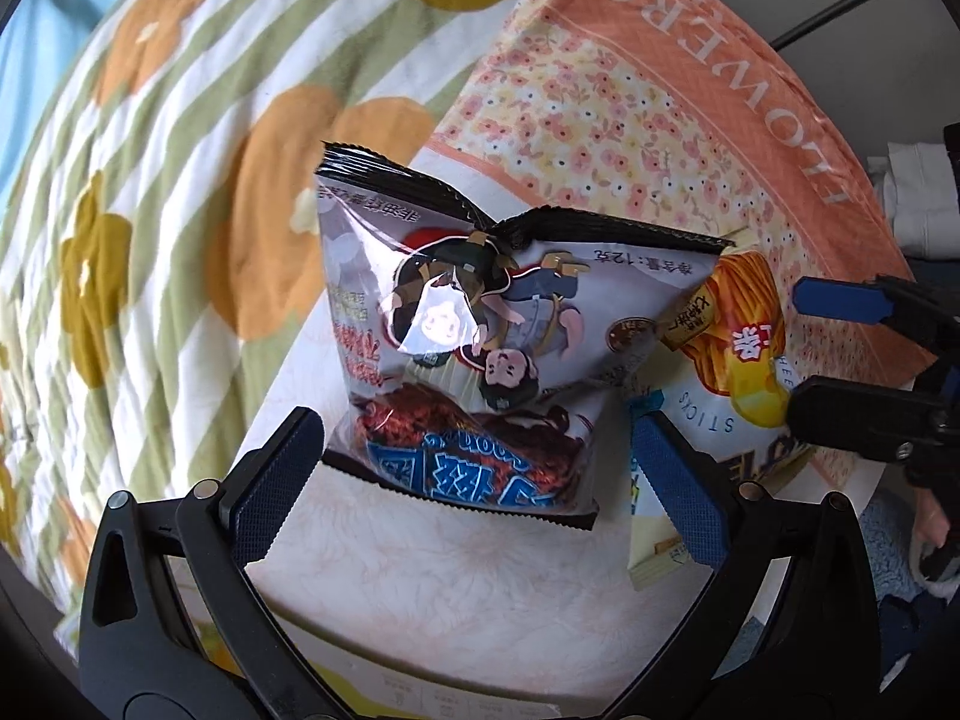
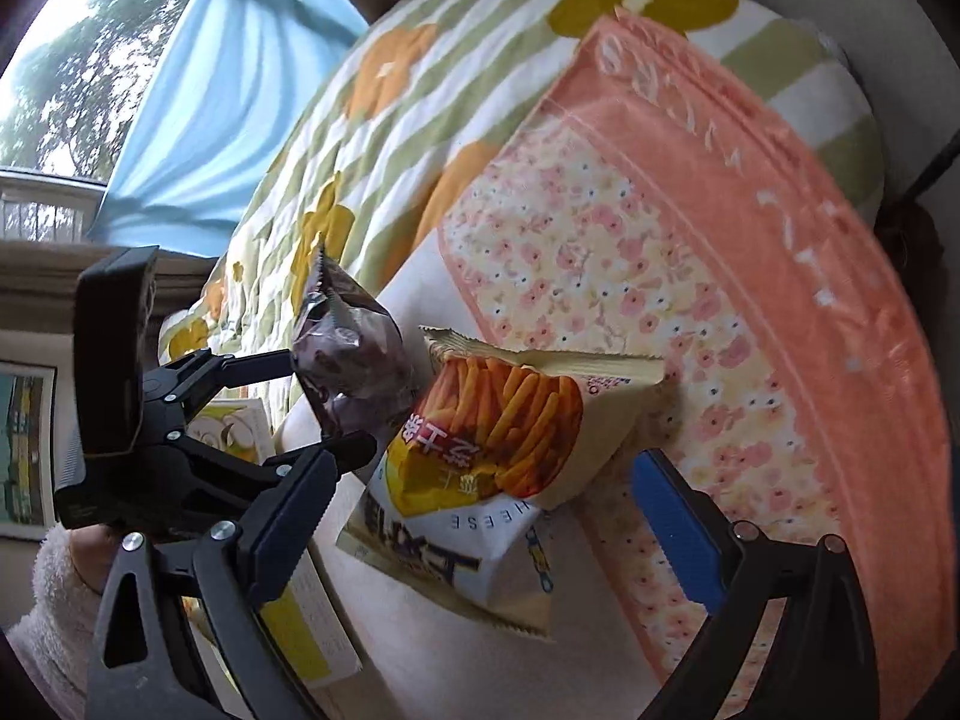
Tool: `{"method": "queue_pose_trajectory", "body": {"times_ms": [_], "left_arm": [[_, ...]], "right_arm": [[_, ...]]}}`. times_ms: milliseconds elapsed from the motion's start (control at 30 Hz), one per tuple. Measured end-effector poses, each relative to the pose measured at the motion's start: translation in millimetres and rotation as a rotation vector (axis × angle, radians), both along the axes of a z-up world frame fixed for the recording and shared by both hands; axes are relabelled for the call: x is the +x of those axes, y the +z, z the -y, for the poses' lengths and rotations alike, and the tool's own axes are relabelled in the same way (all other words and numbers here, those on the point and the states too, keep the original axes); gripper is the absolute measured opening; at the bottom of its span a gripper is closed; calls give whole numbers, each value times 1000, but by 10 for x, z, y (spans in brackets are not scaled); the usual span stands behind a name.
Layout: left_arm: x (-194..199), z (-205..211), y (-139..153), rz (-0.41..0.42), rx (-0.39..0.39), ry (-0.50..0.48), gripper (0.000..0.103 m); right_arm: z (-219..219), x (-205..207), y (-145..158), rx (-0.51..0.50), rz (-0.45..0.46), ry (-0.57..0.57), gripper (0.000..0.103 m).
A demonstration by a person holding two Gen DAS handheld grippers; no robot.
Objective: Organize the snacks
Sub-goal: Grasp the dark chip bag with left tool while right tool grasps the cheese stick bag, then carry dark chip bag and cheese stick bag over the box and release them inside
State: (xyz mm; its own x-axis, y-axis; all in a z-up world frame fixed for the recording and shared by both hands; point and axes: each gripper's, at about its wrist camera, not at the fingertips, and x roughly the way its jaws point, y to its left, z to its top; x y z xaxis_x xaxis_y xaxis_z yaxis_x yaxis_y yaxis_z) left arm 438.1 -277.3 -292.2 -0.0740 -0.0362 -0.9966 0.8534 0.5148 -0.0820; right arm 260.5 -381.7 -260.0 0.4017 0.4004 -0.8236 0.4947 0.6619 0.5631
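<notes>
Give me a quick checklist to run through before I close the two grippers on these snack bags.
1. Left gripper open: ok, its fingers stand wide apart.
2. Purple snack bag between the left fingers: ok, its lower end sits in the gap, though whether the pads touch it is unclear.
3. Right gripper open: ok.
4. Cheese stick bag lined up with the right gripper: ok, it lies between the open fingers.
5. Bags apart from each other: cannot tell, they overlap in the left wrist view.
6. A place to put them: cannot tell, only the floral towel and quilt show.
</notes>
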Motion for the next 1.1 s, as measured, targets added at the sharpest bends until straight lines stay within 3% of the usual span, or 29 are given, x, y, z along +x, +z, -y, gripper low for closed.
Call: {"method": "queue_pose_trajectory", "body": {"times_ms": [167, 233, 300, 367, 433, 733, 867, 1100], "left_arm": [[54, 6, -155, -29, -3, -19, 100], [85, -5, -187, -46, -11, -12, 90], [106, -9, -206, -60, -22, -3, 90], [111, -9, -202, -60, -31, -4, 89], [111, -7, -191, -36, -26, -8, 76], [169, -126, -115, -14, -26, 51, 68], [182, -210, -65, -12, -27, 85, 68], [152, -344, 25, -2, -32, 133, 68]], "right_arm": [[-43, 23, -137, 7, -44, -69, 99], [-46, 30, -161, 14, -44, -92, 99], [-56, 44, -180, 15, -50, -105, 99], [-88, 69, -197, 12, -57, -100, 99], [-119, 90, -198, 1, -61, -92, 99], [-210, 151, -259, -18, -65, -67, 96], [-257, 183, -279, -41, -63, -41, 90], [-317, 174, -274, -40, -46, 0, 66]]}}
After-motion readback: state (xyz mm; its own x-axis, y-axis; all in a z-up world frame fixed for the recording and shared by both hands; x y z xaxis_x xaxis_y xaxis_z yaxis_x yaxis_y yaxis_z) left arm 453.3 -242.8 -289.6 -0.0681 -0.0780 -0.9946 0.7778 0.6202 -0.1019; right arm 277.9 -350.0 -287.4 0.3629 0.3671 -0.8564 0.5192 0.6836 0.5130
